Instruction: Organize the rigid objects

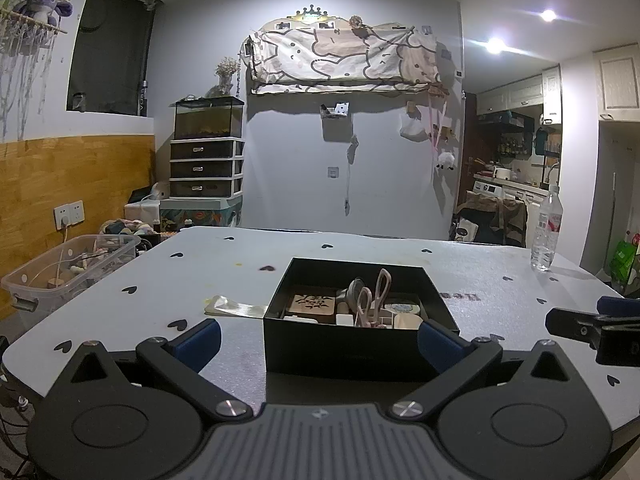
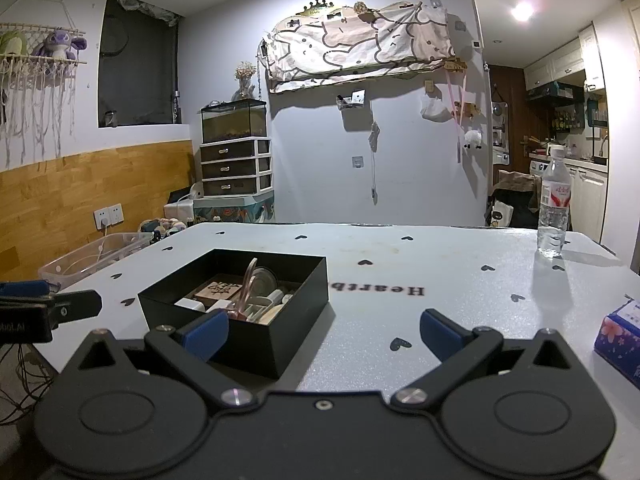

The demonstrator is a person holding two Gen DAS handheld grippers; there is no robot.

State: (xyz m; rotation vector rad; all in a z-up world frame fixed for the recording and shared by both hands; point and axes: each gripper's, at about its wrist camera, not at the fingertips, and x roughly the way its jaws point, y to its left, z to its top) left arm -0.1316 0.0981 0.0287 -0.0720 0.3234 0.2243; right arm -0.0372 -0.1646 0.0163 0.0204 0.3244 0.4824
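- The black box (image 1: 360, 316) sits on the desk (image 1: 500, 292) toward its near edge, open-topped; its near wall hides the lower part of what lies inside.
- Inside, a pair of pink-handled scissors (image 1: 374, 298) stands tilted with its handles sticking up above the rim; beside it are a wooden block with dark markings (image 1: 311, 304), a grey round item and several small white pieces, too cluttered to tell apart.
- The left gripper (image 1: 318, 338) hangs low over the near edge with jaws wide apart, holding nothing; the box lies between the two blue pads, and the right pad overlaps the box's near right corner in this view, contact uncertain.
- The right gripper (image 2: 324, 334) is also spread wide and empty, over bare desk just right of the box; its left pad covers part of the box's near rim in the right wrist view.
- A flat pale packet (image 1: 234, 306) lies just left of the box, its right end cut off by the box wall.
- A clear water bottle (image 2: 554, 204) stands upright near the far right corner, well apart from the box.
- A blue flowered carton (image 2: 620, 338) at the right edge is cut off by the frame.
- A clear plastic bin (image 1: 68, 272) sits off the left edge, below the desk top.
- Open surface spreads behind and right of the box.
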